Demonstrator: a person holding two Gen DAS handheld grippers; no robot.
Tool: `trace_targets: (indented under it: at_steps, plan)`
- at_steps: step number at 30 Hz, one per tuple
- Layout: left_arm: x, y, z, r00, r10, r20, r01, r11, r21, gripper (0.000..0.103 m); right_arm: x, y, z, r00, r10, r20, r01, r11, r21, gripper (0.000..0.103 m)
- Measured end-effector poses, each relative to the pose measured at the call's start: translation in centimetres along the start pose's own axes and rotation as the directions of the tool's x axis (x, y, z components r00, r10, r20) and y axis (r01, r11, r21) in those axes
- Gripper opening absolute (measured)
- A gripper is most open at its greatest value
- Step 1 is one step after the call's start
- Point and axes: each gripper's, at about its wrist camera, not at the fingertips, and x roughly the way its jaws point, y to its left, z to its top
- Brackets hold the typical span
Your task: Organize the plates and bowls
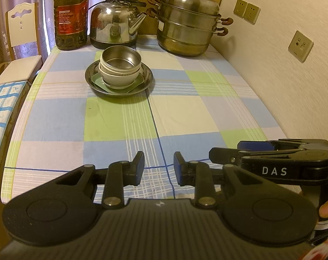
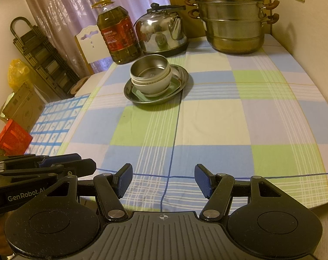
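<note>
A stack stands at the far middle of the checked table. A steel bowl (image 1: 120, 59) sits nested in white bowls (image 1: 118, 77), on a green square plate (image 1: 134, 85), on a round steel plate (image 1: 146, 75). The same stack shows in the right wrist view: steel bowl (image 2: 149, 68), white bowl (image 2: 153, 86), steel plate (image 2: 181, 80). My left gripper (image 1: 159, 168) is open and empty above the table's near edge. My right gripper (image 2: 164, 181) is open and empty, also at the near edge, beside the left one (image 2: 55, 162). Both are far from the stack.
Along the back edge stand an oil bottle (image 1: 71, 15), a steel kettle (image 1: 116, 21) and a stacked steamer pot (image 1: 187, 26). A wall with sockets (image 1: 300, 46) runs along the right. A white chair (image 1: 20, 43) stands at the left.
</note>
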Motion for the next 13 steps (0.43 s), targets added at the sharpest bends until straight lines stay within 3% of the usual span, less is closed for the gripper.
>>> trace_targets:
  at_steps: [13]
  plan:
    - [0.6,0.78,0.53,1.0,0.01,-0.004,-0.01,1.0,-0.01,0.026,0.5,0.33,-0.18,1.0,-0.001,-0.011,0.001,1.0,0.003,0.063]
